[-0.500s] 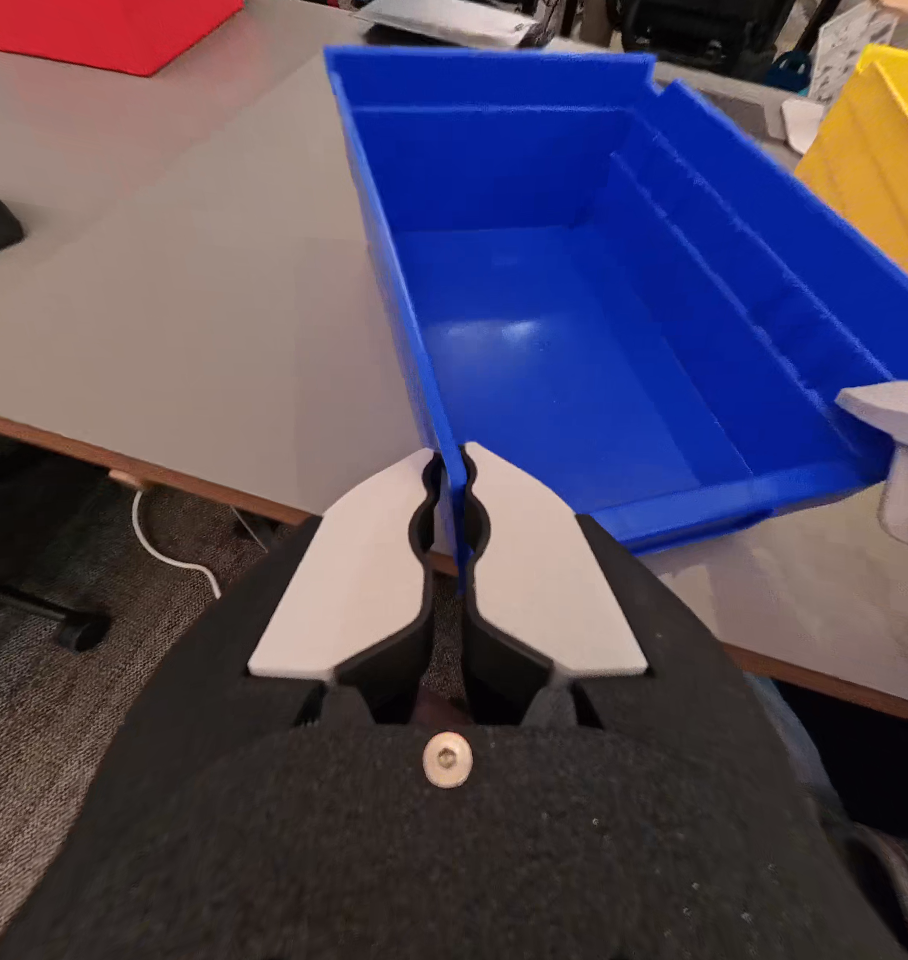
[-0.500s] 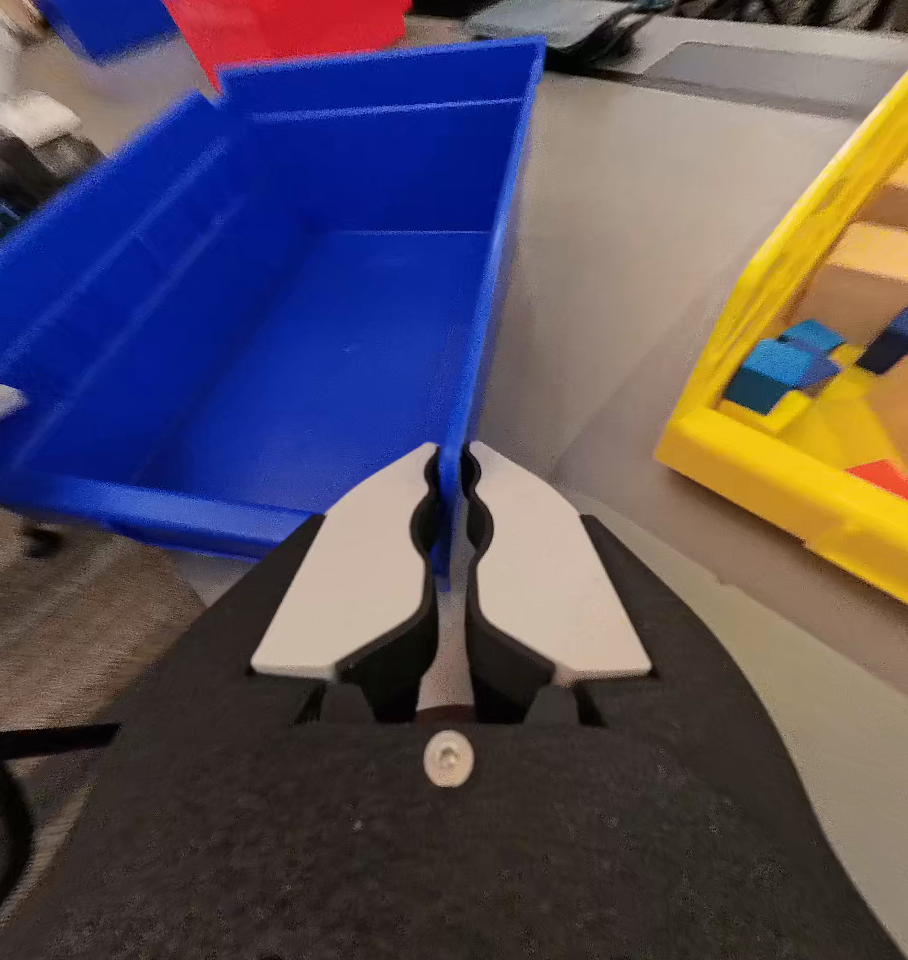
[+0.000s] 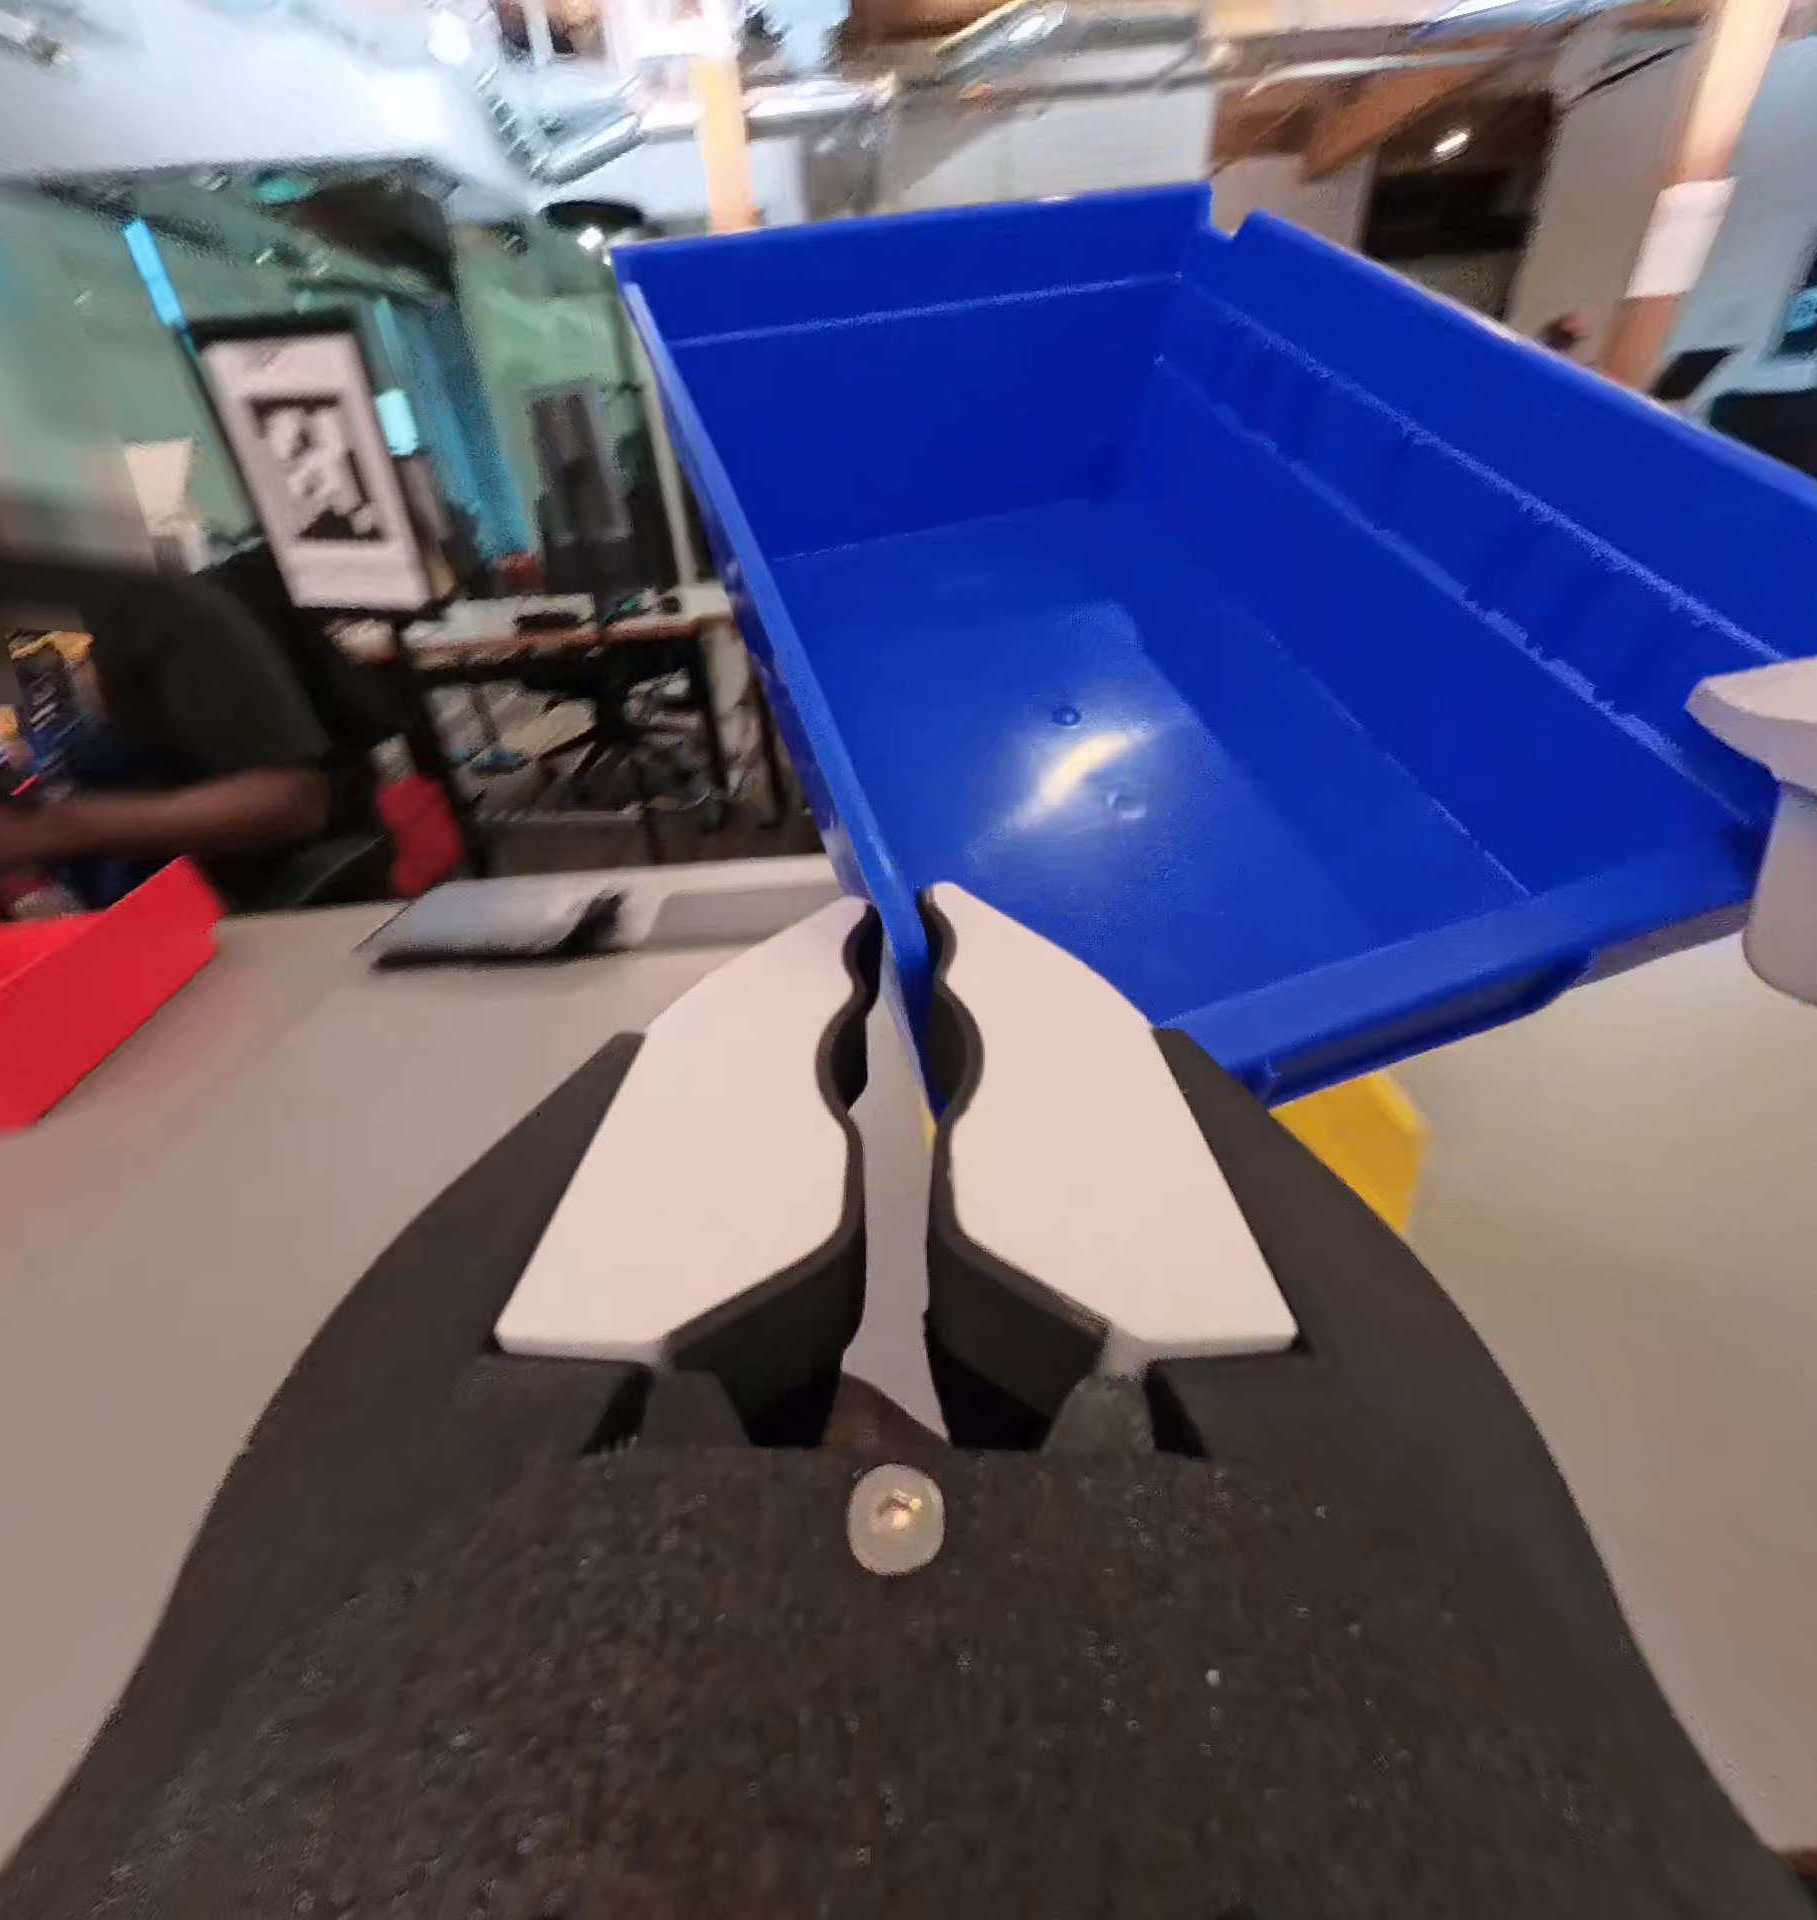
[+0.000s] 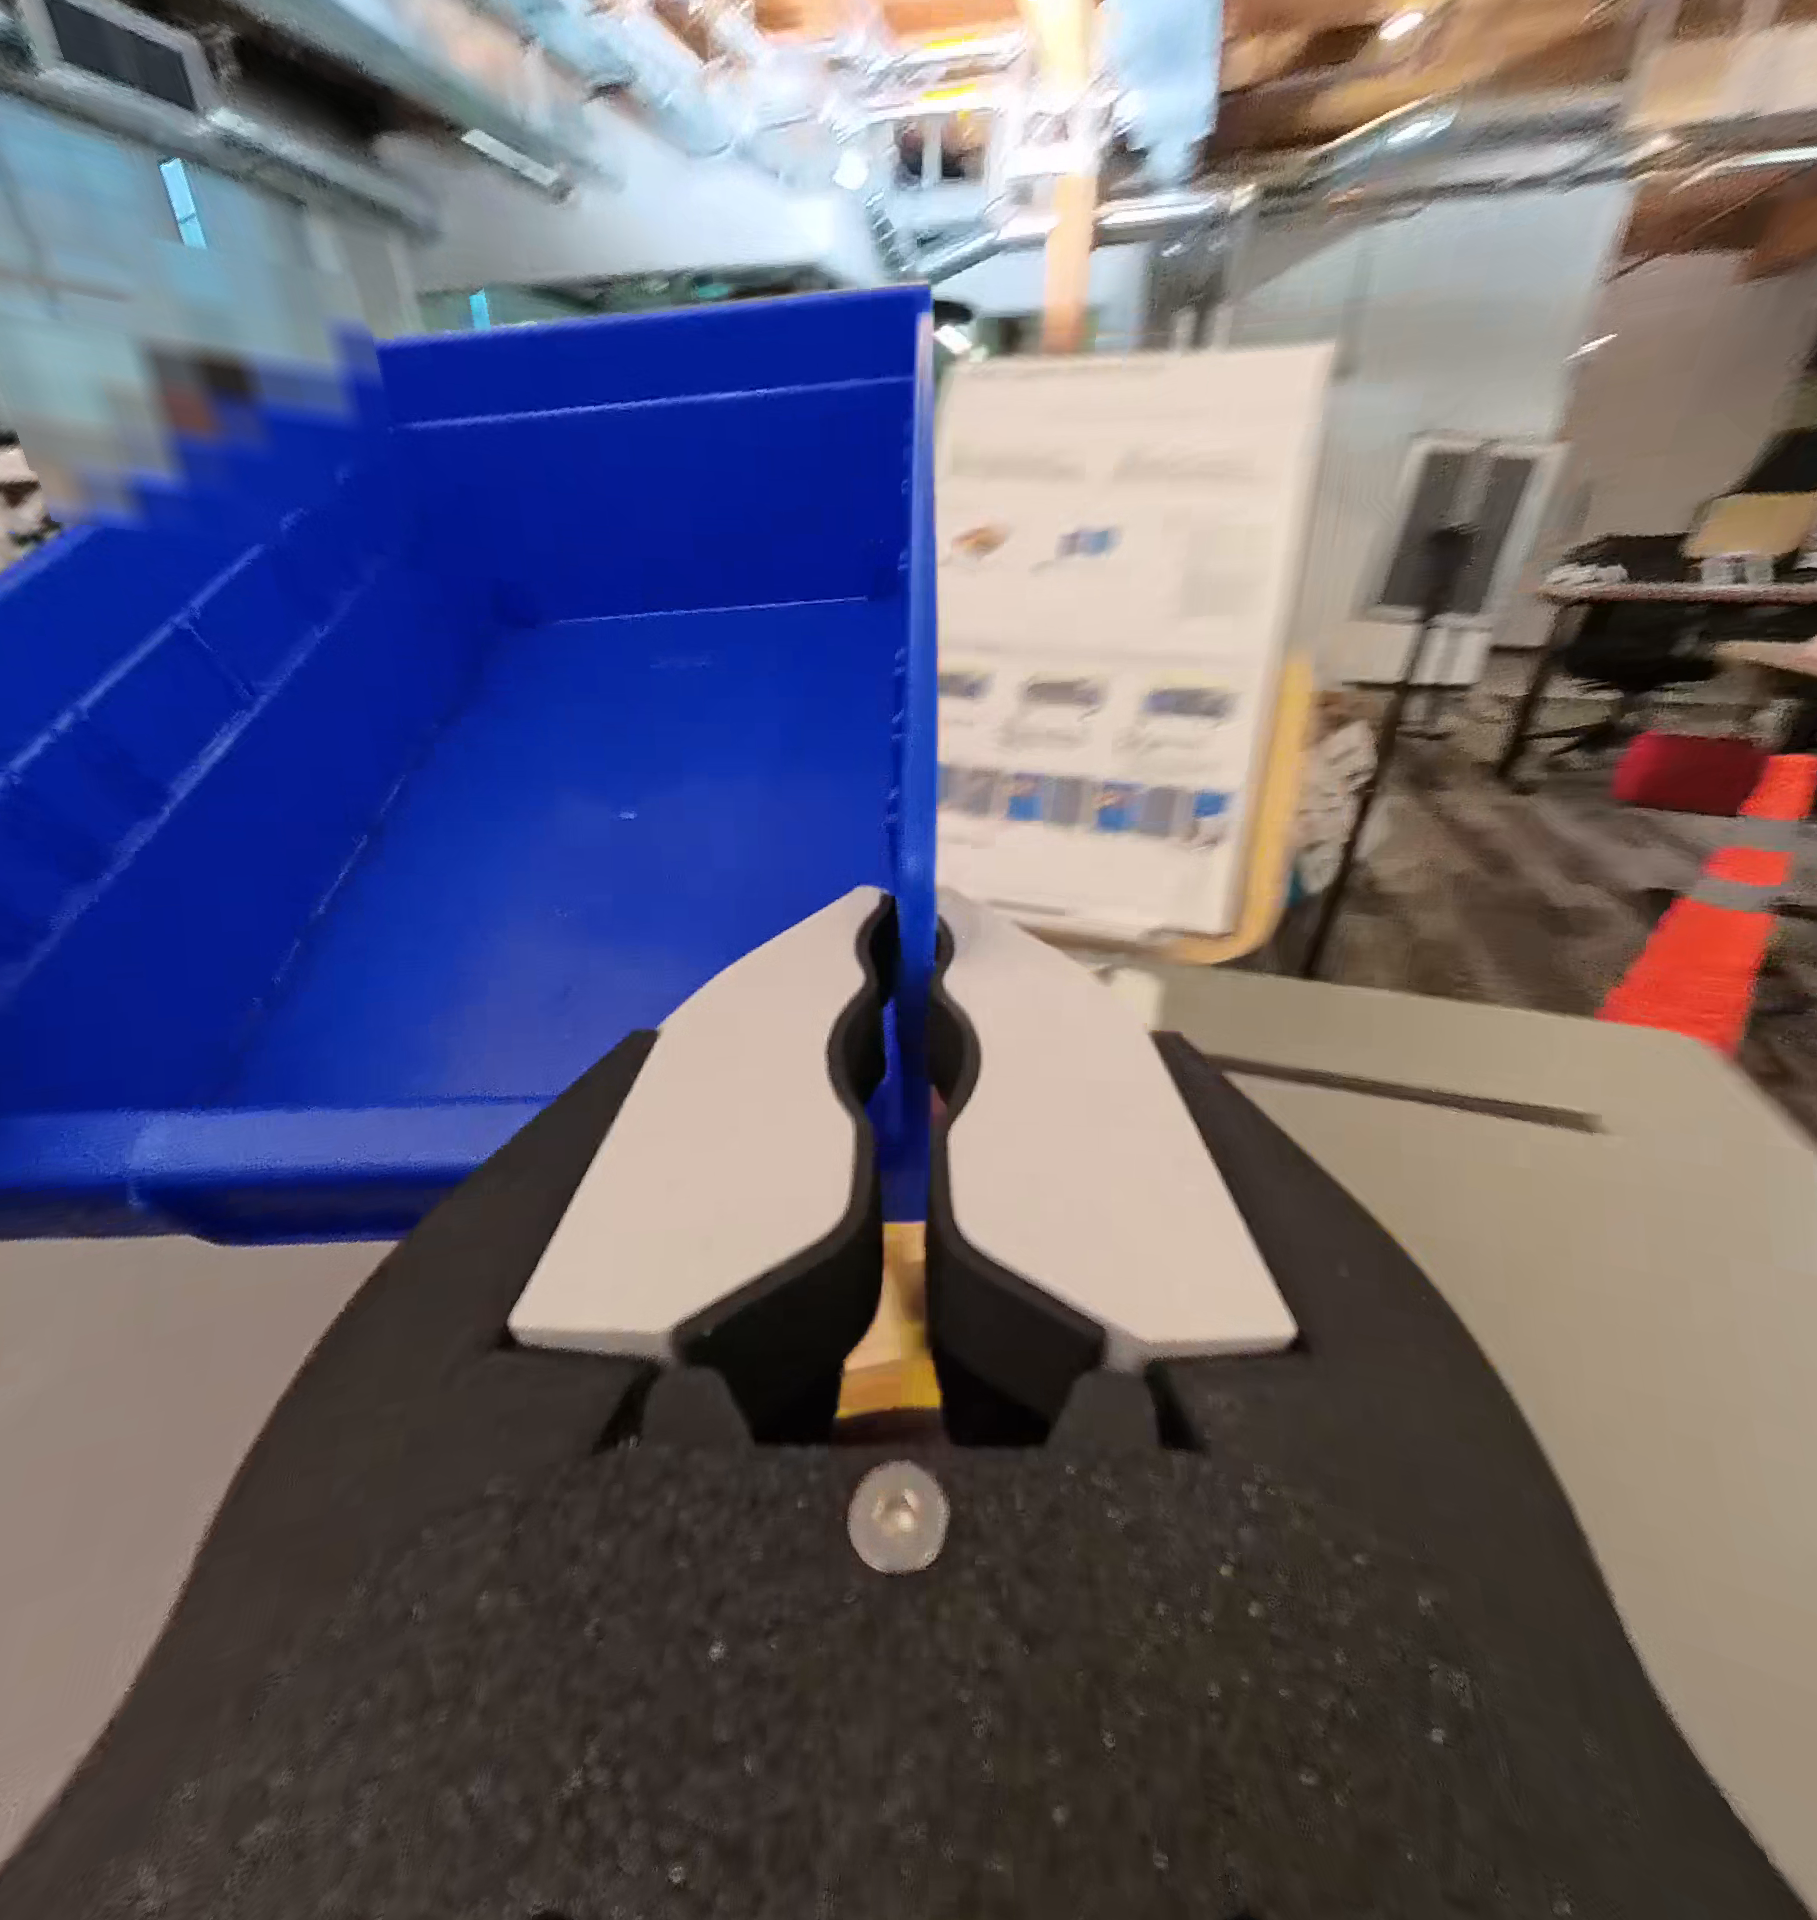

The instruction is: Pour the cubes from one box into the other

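Both hand-held grippers, left (image 3: 899, 914) and right (image 4: 909, 914), are clamped on the empty, raised blue box (image 3: 1143, 727); pouring looks done, only setting down remains.

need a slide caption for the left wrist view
Left gripper clamps one side wall of the empty blue box, lifted off the grey table, right gripper on the opposite wall.

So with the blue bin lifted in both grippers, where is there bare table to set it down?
Bare grey table lies between the red bin and the left gripper; more shows right of the right gripper, before the slot. Under the blue bin it is crowded: the yellow bin sits there.
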`<state>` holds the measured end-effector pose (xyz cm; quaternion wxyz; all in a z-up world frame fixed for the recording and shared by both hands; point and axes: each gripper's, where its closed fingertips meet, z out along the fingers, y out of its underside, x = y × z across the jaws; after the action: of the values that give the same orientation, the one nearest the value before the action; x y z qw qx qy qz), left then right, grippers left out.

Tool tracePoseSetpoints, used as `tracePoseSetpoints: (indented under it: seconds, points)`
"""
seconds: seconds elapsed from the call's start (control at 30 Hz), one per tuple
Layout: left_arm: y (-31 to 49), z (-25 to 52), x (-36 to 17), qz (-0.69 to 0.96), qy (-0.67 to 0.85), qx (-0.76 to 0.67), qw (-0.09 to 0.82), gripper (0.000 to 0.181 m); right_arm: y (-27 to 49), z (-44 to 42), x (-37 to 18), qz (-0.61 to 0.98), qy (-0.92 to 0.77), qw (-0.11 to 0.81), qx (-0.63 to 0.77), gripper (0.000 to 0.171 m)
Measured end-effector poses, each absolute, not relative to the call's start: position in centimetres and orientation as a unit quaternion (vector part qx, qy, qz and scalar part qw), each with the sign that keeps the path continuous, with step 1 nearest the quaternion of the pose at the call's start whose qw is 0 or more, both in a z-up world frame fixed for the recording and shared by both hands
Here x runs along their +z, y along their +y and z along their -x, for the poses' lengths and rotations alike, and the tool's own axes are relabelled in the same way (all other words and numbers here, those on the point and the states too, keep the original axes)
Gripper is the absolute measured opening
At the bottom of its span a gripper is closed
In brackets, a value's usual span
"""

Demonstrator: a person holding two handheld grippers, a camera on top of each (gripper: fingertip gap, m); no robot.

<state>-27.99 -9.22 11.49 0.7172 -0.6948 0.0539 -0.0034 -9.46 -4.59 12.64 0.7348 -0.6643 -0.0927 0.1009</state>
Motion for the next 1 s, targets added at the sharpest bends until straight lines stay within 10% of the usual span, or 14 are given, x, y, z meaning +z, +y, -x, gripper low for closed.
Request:
tracePoseSetpoints:
  seconds: [0.17, 0.43, 0.7, 1.0]
  points:
    - [-3.9, 11.8, 12.1, 0.683, 0.127, -0.051, 0.718, 0.006, -2.8, -7.3, 13.0, 0.678, -0.034, 0.734, 0.031, 0.002]
    - [3.2, -7.7, -2.5, 0.772, 0.195, -0.064, 0.601, 0.006, 1.5, -26.8, -2.4, 0.796, 0.035, 0.604, -0.009, 0.002]
    - [5.5, -11.0, -12.1, 0.822, 0.205, -0.083, 0.525, 0.008, 4.8, -30.2, -12.9, 0.83, 0.049, 0.555, 0.025, 0.003]
    - [1.8, -8.4, -5.8, 0.787, 0.227, -0.227, 0.527, 0.022, 2.4, -31.9, -8.6, 0.807, 0.108, 0.578, -0.047, 0.027]
